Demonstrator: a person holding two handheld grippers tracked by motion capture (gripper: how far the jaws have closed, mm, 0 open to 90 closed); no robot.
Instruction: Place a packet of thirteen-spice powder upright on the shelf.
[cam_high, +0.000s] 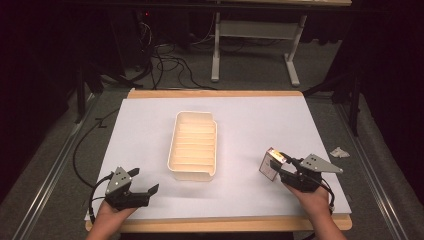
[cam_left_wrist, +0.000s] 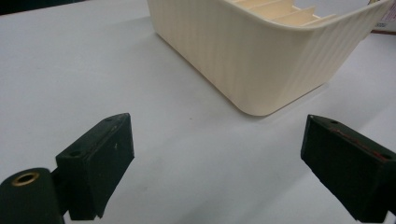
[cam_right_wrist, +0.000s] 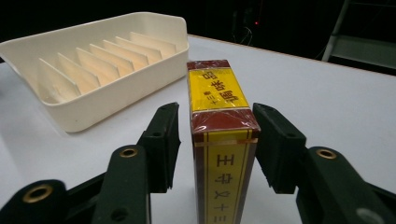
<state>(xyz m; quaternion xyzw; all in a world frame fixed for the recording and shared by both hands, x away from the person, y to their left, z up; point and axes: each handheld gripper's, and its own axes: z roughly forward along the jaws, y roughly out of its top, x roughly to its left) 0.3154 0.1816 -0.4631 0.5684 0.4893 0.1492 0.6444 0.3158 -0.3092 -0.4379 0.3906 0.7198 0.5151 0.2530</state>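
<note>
Clearly the box (cam_right_wrist: 223, 140) sat between the jaws of the right gripper (cam_right_wrist: 217, 140), which stood narrowly parted on either side of it; a thin gap showed at the left jaw, so whether the grip was firm I could not tell. In the high view the box (cam_high: 270, 165) was at the lower right of the frame, standing on end on the white table (cam_high: 300, 125), its long axis near upright. The slotted cream tray (cam_high: 194, 146) lay to its left at mid-frame, near but apart, long axis running away up the frame. The left gripper (cam_high: 134, 182), at lower left, held nothing, jaws wide (cam_left_wrist: 217, 154), the tray's corner (cam_left_wrist: 261, 74) just ahead. The right hand (cam_high: 312, 200) was the better placed.
</note>
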